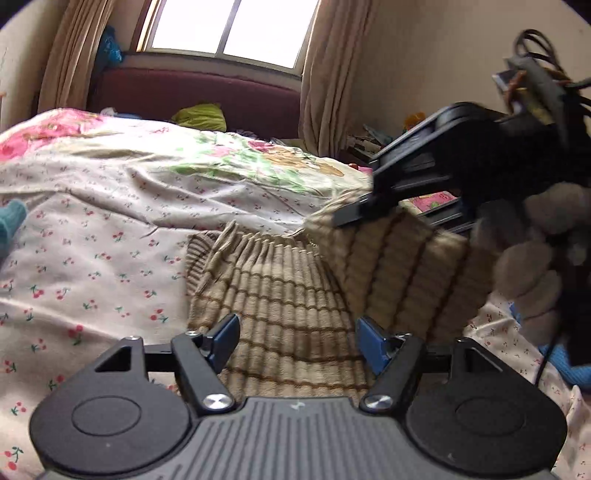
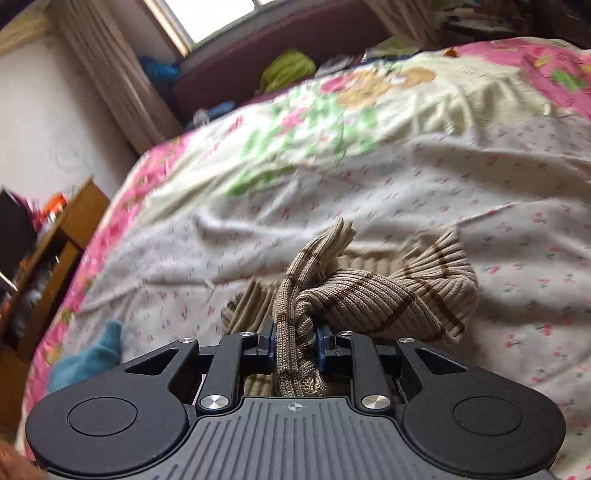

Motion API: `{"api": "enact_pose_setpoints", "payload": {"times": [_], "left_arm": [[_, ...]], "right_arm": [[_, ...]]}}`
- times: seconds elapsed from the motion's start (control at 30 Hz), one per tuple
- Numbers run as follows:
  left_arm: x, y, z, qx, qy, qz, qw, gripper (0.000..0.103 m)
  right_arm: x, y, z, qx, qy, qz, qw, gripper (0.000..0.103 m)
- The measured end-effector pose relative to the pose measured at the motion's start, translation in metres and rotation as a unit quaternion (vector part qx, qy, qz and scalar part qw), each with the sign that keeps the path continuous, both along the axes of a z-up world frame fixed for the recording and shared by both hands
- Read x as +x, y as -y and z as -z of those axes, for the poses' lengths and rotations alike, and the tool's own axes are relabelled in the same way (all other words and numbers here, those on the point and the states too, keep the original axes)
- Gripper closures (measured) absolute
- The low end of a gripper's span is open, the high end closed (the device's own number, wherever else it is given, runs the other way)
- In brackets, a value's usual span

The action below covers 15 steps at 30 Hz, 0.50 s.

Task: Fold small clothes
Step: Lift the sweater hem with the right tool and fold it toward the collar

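Beige striped knit garment (image 2: 369, 295), frame centre, on cherry-print bedsheet (image 2: 517, 184): right gripper (image 2: 297, 347) pinching bunched fabric, left gripper (image 1: 297, 341) spread above it

Left wrist view sits low over the bed (image 1: 92, 229), looking along it to the far window (image 1: 229, 29). Right wrist view, tilted, hangs closer, facing the same way. Both share the striped knit garment (image 1: 288, 295) and floral bedsheet (image 2: 369, 155).

Black left hand-held gripper (image 1: 297, 341) with blue pads, silver screws, ribbed grey base.
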State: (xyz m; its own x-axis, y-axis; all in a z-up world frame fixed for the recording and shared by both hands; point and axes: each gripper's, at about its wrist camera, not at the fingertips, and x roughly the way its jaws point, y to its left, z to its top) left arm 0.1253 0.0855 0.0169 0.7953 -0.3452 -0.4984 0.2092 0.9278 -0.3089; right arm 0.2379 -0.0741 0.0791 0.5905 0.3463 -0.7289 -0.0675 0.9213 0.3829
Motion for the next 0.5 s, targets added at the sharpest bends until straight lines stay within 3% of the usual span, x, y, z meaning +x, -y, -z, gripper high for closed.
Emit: {"api": "enact_pose_setpoints", "payload": {"times": [0.1, 0.2, 0.37, 0.5], "left_arm": [[0.005, -0.011, 0.01, -0.028, -0.022, 0.004, 0.9994, 0.023], [0.008, -0.015, 0.015, -0.051, -0.039, 0.005, 0.998, 0.024], [0.002, -0.023, 0.011, -0.064, -0.044, -0.01, 0.9969, 0.024], [-0.011, -0.029, 0.007, -0.064, -0.047, -0.022, 0.9966, 0.023]], "right_arm": [[0.005, -0.038, 0.012, -0.038, -0.017, -0.037, 0.998, 0.079], [0.007, -0.059, 0.014, -0.043, -0.029, -0.05, 0.997, 0.076], [0.002, -0.063, -0.001, -0.015, -0.018, -0.072, 0.997, 0.076], [-0.006, -0.054, -0.017, -0.027, 0.01, -0.074, 0.997, 0.075]]}}
